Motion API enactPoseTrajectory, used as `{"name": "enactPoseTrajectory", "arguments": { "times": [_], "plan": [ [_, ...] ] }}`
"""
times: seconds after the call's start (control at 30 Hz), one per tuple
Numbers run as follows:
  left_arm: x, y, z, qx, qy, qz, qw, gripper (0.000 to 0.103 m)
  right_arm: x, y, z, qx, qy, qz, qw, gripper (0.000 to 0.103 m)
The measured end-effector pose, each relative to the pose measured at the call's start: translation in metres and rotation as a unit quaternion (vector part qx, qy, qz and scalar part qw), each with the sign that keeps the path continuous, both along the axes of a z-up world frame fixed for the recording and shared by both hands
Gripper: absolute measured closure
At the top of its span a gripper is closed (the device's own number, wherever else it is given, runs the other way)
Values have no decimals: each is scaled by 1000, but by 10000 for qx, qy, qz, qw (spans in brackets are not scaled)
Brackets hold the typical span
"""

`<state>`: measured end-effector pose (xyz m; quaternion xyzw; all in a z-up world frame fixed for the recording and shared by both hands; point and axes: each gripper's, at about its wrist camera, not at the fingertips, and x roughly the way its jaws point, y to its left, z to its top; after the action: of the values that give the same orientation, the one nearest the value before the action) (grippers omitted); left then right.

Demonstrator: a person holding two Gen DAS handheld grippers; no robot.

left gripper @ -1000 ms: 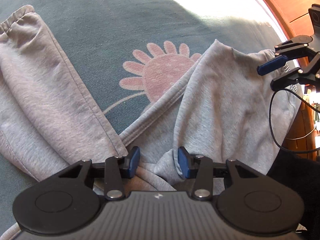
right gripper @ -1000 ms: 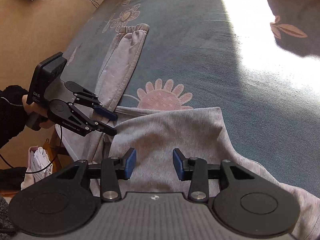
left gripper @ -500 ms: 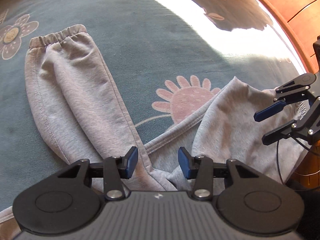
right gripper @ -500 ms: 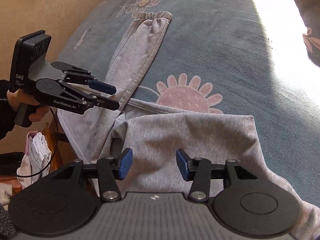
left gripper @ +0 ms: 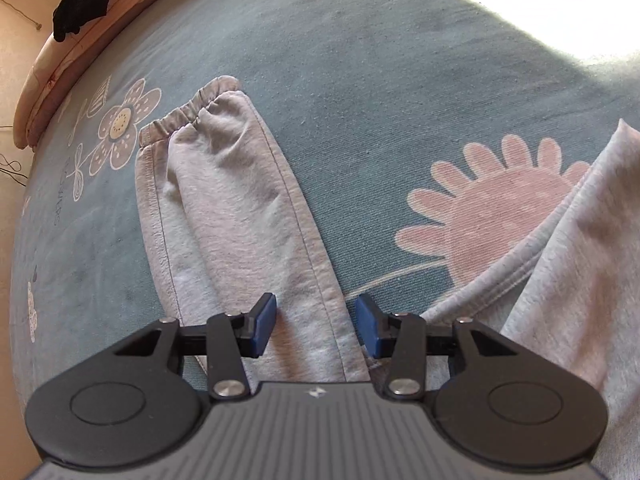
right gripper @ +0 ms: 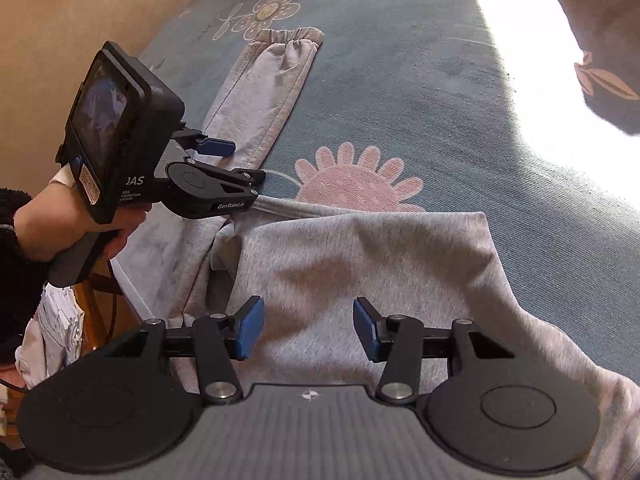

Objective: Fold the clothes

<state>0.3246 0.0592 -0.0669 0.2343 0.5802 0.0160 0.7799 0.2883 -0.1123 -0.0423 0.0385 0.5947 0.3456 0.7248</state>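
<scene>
Teal flowered bedspread (left gripper: 360, 80) under grey sweatpants (left gripper: 224, 208), my left gripper (left gripper: 316, 322) open above one leg, right gripper (right gripper: 308, 326) open, just widened, nothing between its pads

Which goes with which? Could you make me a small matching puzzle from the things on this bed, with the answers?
Things:
1. sweatpants
2. bedspread
3. big flower
4. gripper pads

Colours:
A. blue
B. pink
C. grey
D. dull teal

Pairs: 1-C, 2-D, 3-B, 4-A
</scene>
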Motion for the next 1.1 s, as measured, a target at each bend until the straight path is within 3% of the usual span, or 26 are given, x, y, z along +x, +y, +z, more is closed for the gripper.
{"name": "enactPoseTrajectory", "arguments": {
  "times": [0.07, 0.13, 0.23, 0.43, 0.67, 0.93, 1.03, 1.1],
  "plan": [
    [3, 1, -3, 56, 40, 142, 9999, 65, -2, -8, 0, -21, 1, -114, 9999, 49],
    [5, 2, -5, 100, 75, 274, 9995, 88, -2, -13, 0, -26, -1, -174, 9998, 49],
    [9, 9, -3, -23, 48, 413, 9991, 97, -4, -20, 0, -30, -2, -242, 9997, 49],
    [9, 29, 20, -401, -84, 638, 9971, 98, -4, -14, 0, 8, 19, -236, 9997, 49],
    [0, 75, 50, -1007, -241, 1250, 9867, 99, 6, 30, 4, 450, 10, 75, 9990, 49],
    [-4, 124, 54, -2027, -229, 1825, 9618, 99, 17, 152, -19, 1048, -163, 1079, 9885, 44],
    [-7, 137, 54, -2385, -237, 1905, 9520, 99, 4, 185, -26, 753, -465, 1179, 9891, 44],
    [-10, 145, 54, -2602, -239, 1939, 9456, 99, -5, 204, -29, 432, -804, 1239, 9881, 55]
  ]
}}
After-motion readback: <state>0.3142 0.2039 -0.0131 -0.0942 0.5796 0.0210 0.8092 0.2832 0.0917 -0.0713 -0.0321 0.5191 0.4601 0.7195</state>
